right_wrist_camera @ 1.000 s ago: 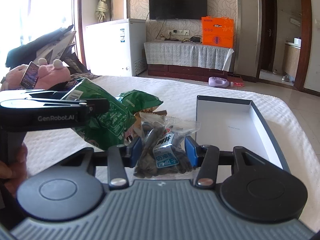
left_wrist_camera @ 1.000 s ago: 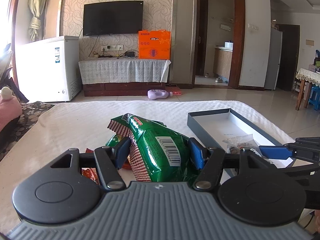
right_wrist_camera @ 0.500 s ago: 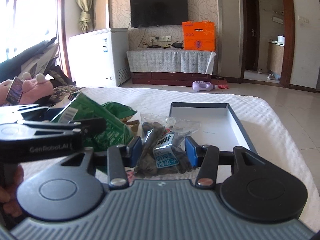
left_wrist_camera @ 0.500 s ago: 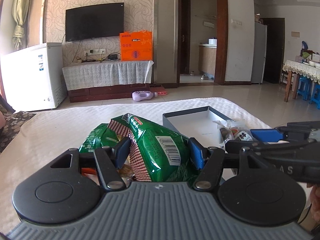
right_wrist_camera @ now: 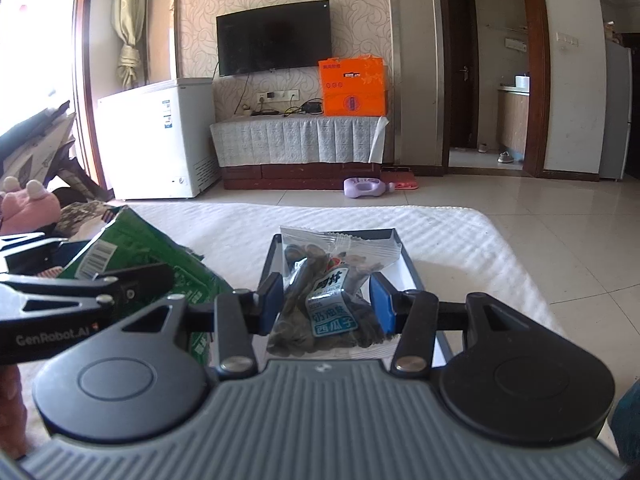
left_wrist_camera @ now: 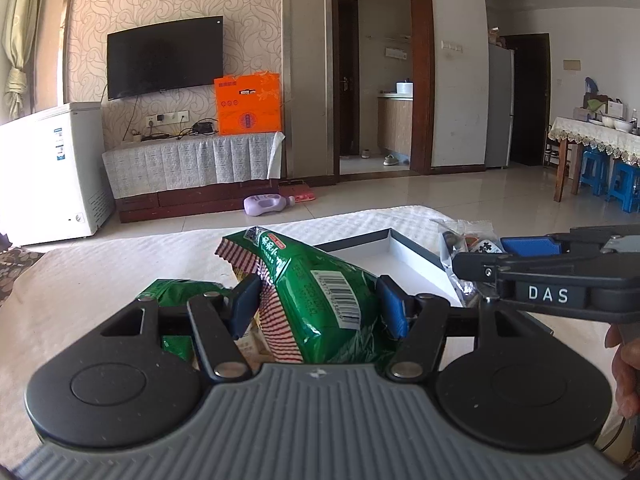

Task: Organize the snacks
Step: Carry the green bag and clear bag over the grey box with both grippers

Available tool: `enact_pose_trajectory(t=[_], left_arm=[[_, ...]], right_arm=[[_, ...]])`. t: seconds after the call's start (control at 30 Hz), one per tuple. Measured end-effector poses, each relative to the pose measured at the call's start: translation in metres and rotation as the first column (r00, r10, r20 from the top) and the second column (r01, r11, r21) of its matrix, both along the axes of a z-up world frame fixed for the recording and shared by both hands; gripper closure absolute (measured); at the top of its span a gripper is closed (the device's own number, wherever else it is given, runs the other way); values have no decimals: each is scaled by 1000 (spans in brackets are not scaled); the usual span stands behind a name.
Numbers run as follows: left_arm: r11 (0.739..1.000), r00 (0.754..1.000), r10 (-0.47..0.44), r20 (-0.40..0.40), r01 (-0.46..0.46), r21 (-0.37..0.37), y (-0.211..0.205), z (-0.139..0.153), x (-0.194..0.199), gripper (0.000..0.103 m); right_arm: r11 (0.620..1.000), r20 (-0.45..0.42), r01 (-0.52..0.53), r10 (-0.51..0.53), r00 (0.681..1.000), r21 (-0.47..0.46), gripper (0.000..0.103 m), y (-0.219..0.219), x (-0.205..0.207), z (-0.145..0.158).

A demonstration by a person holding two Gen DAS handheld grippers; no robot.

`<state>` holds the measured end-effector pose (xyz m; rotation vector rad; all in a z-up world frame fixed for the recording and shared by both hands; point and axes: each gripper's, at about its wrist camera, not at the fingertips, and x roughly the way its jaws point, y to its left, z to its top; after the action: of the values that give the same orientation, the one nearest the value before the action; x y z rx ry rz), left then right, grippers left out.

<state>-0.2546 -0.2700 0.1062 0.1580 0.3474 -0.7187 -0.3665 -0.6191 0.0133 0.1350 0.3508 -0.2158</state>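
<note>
A green snack bag (left_wrist_camera: 320, 296) is clamped between the blue pads of the left claw (left_wrist_camera: 318, 306) and is held raised above the white-covered tabletop (left_wrist_camera: 120, 264), its barcode facing up and its red-and-white striped seam turned to the left. A second green packet (left_wrist_camera: 176, 290) is seen lying on the tabletop below and to the left of that claw.

A clear packet of dark seeds (right_wrist_camera: 326, 300) with a blue label is clamped between the pads of the right claw (right_wrist_camera: 326, 306). It is held over the near end of an open shallow box (right_wrist_camera: 410, 264) with dark walls and a white inside, which rests on the tabletop toward its right edge.

In the left wrist view the right claw (left_wrist_camera: 516, 246) is seen from the side, just beside the box (left_wrist_camera: 400, 254), with the seed packet (left_wrist_camera: 460, 240) projecting from it. In the right wrist view the left claw (right_wrist_camera: 80, 276) and its green bag (right_wrist_camera: 132, 248) are seen close on the left.
</note>
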Motion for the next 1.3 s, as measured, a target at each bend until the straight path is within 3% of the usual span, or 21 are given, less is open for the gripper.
enact_pose_trajectory(t=[0.37, 0.8, 1.3], left_arm=[[999, 999, -51, -10, 51, -19, -31, -14, 6, 35], [996, 992, -81, -94, 76, -51, -68, -34, 36, 35], [988, 982, -151, -117, 153, 14, -111, -70, 30, 34]], right_arm=[[1000, 9, 14, -14, 1000, 17, 52, -18, 16, 2], [998, 7, 48, -49, 999, 44, 52, -34, 25, 0], [995, -37, 74, -72, 997, 70, 56, -43, 25, -8]])
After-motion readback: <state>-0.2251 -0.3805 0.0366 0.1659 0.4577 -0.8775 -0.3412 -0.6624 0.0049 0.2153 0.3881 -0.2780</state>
